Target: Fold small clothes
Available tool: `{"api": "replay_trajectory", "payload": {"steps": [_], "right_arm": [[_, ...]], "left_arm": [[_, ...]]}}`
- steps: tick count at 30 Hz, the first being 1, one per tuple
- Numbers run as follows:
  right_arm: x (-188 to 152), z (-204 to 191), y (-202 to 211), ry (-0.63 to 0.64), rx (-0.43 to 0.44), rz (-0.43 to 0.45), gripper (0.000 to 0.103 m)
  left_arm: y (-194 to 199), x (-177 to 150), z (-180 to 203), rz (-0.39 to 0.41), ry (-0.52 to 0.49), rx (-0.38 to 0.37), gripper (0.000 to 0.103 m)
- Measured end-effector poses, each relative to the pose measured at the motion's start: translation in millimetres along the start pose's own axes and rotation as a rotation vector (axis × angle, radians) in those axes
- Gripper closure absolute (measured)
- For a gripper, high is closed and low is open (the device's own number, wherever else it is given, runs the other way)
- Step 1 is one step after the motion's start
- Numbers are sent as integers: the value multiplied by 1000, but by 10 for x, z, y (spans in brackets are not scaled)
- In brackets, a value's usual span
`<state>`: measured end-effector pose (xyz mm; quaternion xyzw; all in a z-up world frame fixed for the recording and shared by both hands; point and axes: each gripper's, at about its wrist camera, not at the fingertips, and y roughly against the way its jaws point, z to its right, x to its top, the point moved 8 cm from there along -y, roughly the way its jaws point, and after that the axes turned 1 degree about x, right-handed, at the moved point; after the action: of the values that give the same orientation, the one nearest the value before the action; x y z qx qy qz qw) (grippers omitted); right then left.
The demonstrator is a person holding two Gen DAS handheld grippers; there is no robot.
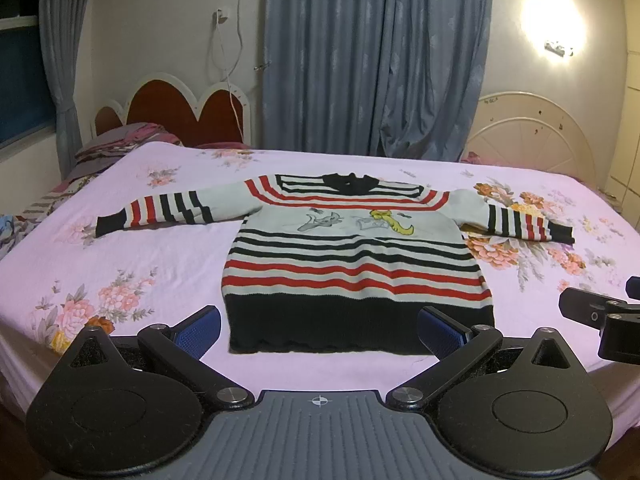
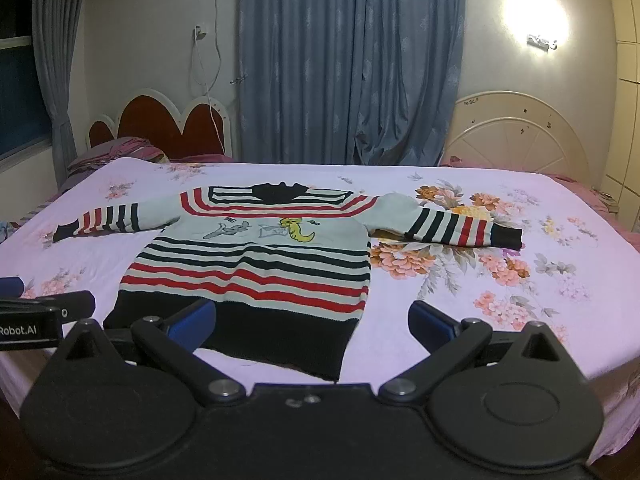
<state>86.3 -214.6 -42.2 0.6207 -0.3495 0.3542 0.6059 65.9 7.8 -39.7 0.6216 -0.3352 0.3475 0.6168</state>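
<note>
While I hold both tilted down, my left gripper and right gripper gape wide, empty; the striped knit sweater lies flat on the floral pink bedsheet, collar pointing away, sleeves spread sideways.

sweater on bed, curtain behind

Striped sweater spread flat on the floral bed, both sleeves out, collar toward the blue curtain. Right gripper above the dark hem, fingers wide apart, nothing between. Left gripper at the left edge.
</note>
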Motion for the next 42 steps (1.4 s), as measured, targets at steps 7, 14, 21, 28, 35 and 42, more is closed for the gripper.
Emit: {"api": "replay_trajectory", "payload": {"steps": [7, 14, 21, 28, 35, 42], "right_arm": [[0, 5, 0, 1, 0, 0, 1], [33, 19, 34, -2, -2, 5, 1], [35, 13, 30, -1, -1, 3, 1], [50, 4, 42, 0, -1, 3, 1], [46, 3, 38, 1, 1, 4, 1], [49, 4, 41, 0, -1, 4, 1]], "left_arm": [[3, 0, -10, 0, 0, -2, 0], [0, 24, 31, 0, -4, -3, 0], [-3, 26, 33, 2, -2, -2, 0], [-6, 23, 22, 1, -2, -3, 0], [-15, 23, 15, 3, -3, -2, 0], [-15, 24, 7, 5, -3, 0, 0]]}}
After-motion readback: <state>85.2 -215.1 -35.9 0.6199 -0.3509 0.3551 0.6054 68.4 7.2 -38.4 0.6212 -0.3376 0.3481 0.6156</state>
